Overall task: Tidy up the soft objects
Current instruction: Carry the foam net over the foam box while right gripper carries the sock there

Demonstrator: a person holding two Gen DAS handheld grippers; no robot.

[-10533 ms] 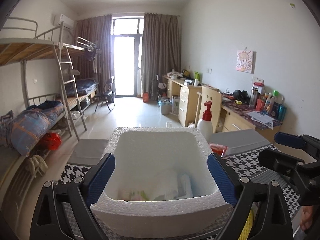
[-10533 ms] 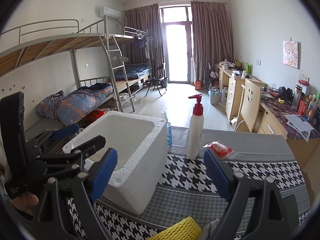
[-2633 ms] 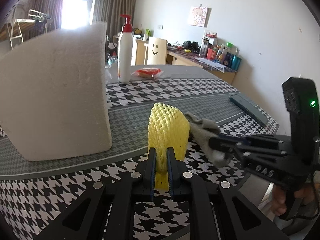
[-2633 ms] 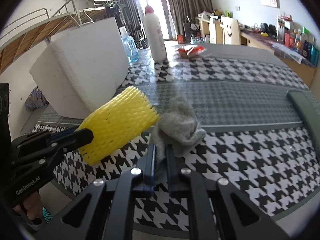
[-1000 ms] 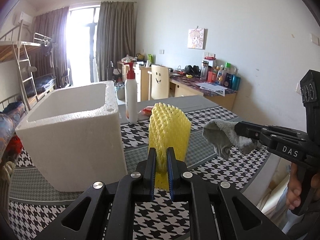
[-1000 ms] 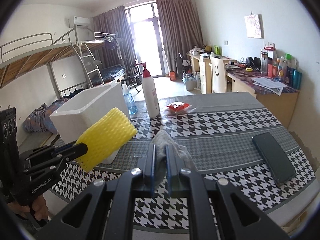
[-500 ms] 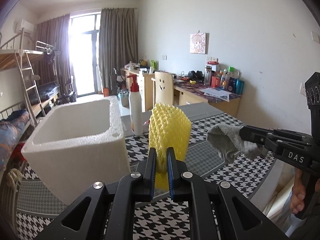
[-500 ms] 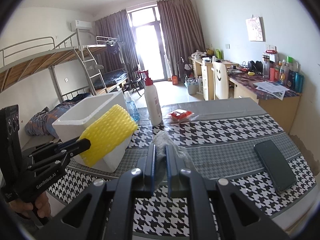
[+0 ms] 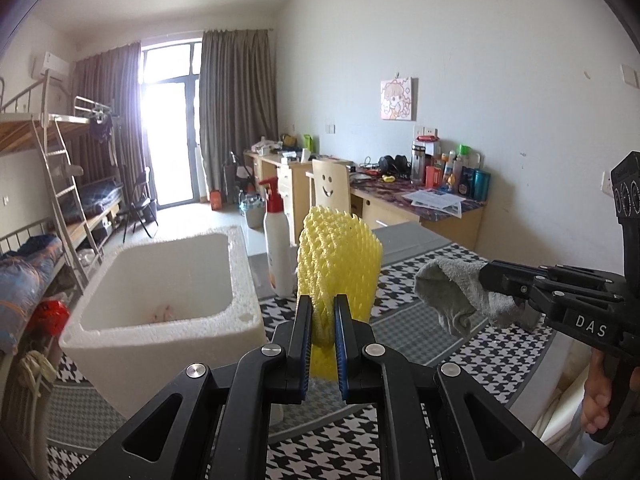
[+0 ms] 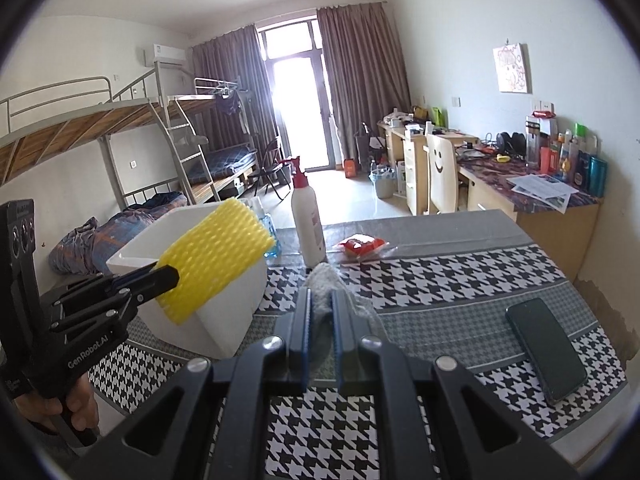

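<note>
My left gripper (image 9: pixel 323 312) is shut on a yellow foam net sleeve (image 9: pixel 338 260), held upright in the air just right of the white foam box (image 9: pixel 160 344). In the right wrist view the same sleeve (image 10: pixel 216 256) hangs in front of the box (image 10: pixel 224 320). A grey cloth (image 10: pixel 324 296) is pinched in my right gripper (image 10: pixel 321 300), which is shut on it above the houndstooth table. From the left wrist view the cloth (image 9: pixel 452 292) droops from the right gripper's fingertips (image 9: pixel 496 276). Something pale lies in the box bottom.
A white pump bottle (image 10: pixel 307 220) and a red packet (image 10: pixel 360 246) stand behind the box on the houndstooth table (image 10: pixel 460 280). A dark phone (image 10: pixel 546 354) lies at the table's right edge. Bunk beds, desks and a chair fill the room beyond.
My left gripper has risen with the yellow sleeve, so the box's inside now shows. The right gripper and its cloth have hardly moved.
</note>
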